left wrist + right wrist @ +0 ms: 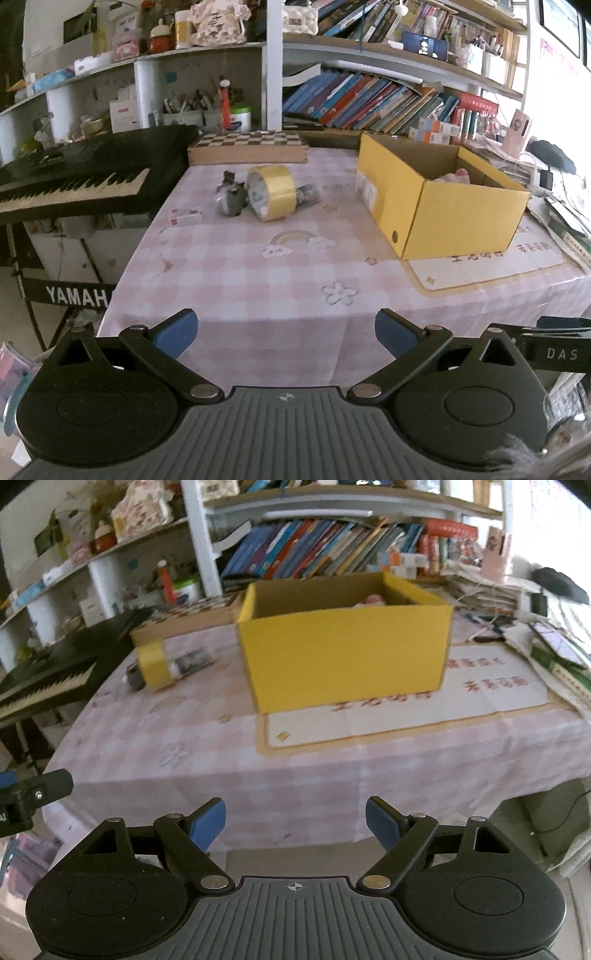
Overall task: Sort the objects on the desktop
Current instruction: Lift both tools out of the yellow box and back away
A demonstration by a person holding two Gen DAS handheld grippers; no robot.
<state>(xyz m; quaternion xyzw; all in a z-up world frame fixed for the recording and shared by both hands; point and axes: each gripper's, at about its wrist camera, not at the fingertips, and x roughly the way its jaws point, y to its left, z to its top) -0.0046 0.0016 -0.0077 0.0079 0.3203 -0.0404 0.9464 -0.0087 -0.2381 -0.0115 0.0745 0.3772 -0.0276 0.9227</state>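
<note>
A table (258, 266) covered with a pink-and-white checked cloth is seen from both wrist views, with cluttered bookshelves (388, 99) ranged behind it. A black electronic keyboard (74, 173) is set at the table's left edge. An open yellow cardboard box (454, 218) is placed on the right half of the table, partly over a cream printed mat (498, 269); something pale pink is glimpsed inside the box (what it is cannot be told). A chequered wooden board case (247, 147) is laid along the far edge, between the keyboard and the box. The loose desktop items are grouped on the far left part of the cloth, well apart from the box: a roll of yellow tape (271, 192) is tipped on its side, a small grey item (231, 197) is touching or just beside it on the left, and a dark patterned item (308, 194) is lodged against its right side. A small white-and-red packet (185, 215) is lying apart, nearer the keyboard. The left gripper (286, 332) is held over the near edge of the table with its blue pads spread wide and nothing between them. The right gripper (295, 823) is likewise held at the near edge, facing the box, jaws apart and empty (that view is slightly blurred).
</note>
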